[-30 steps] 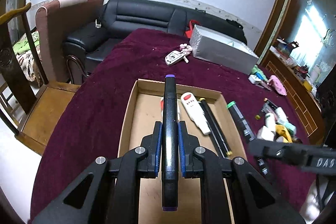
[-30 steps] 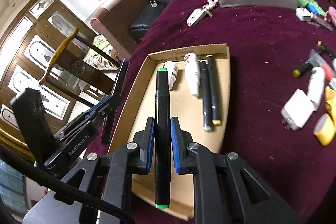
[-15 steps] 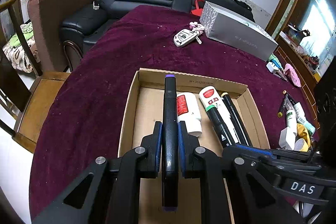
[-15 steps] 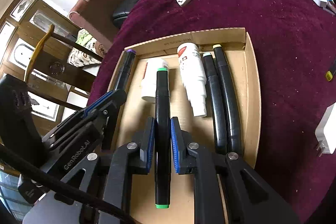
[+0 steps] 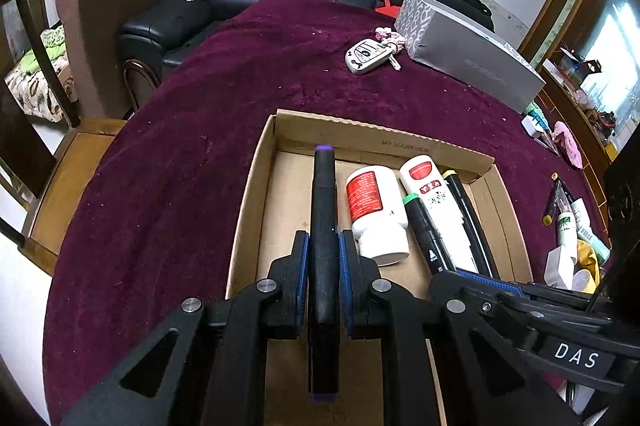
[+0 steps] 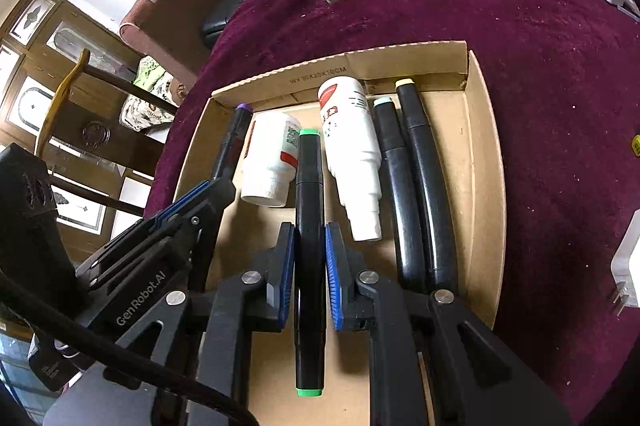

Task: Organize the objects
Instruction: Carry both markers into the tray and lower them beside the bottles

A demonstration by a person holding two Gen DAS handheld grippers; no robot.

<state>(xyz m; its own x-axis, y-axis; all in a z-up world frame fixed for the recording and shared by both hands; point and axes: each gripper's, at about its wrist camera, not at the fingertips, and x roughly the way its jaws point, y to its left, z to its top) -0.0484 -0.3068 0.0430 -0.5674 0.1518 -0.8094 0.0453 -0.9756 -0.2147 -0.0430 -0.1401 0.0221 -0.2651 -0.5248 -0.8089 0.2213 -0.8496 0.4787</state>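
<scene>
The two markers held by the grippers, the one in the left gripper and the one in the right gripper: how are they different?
The purple-capped marker has purple ends; the green-capped marker has green ends. The left gripper holds the purple one left of the short white bottle; the right gripper holds the green one right of it, beside the tall white bottle. Both are black, clamped mid-body, and point along the cardboard box.

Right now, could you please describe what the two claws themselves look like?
Both claws, left and right, are matte black plastic with blue ribbed pads and silver screw heads. White lettering reads "GenRobot.AI" on the left and "DAS" on the right. A black cable runs beside them.
</scene>
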